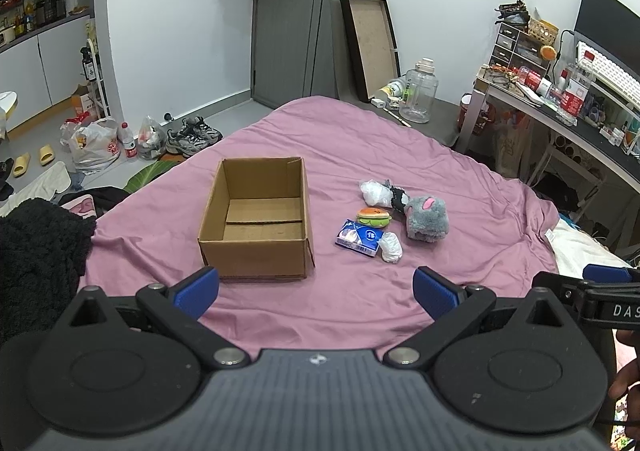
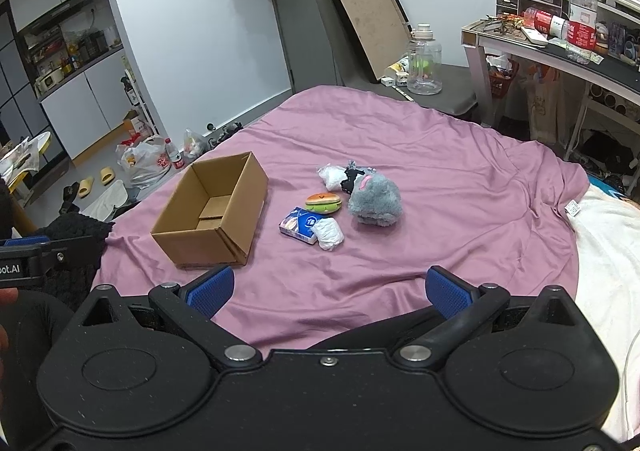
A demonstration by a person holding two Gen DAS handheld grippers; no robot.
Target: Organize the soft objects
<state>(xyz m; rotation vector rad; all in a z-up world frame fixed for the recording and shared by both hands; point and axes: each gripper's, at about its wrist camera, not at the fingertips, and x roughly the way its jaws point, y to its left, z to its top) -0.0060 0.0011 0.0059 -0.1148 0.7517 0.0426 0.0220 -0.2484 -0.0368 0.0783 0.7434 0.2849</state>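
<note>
With both the left gripper (image 1: 316, 289) and right gripper (image 2: 330, 289) wide open and empty, advance one onto the nearest white soft bundle (image 2: 328, 234) beside the empty cardboard box (image 2: 212, 211), gripping its centre.

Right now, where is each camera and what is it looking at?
Left wrist: sits on the left gripper, above the near end of the bed, facing the box straight ahead; its two open blue fingers show, plus the right gripper's tip at the right edge.
Right wrist: sits on the right gripper, further right, facing the toys, box to the left; its open fingers show, the left gripper at the left edge.
Both share: bed, empty box, toys, door.
</note>
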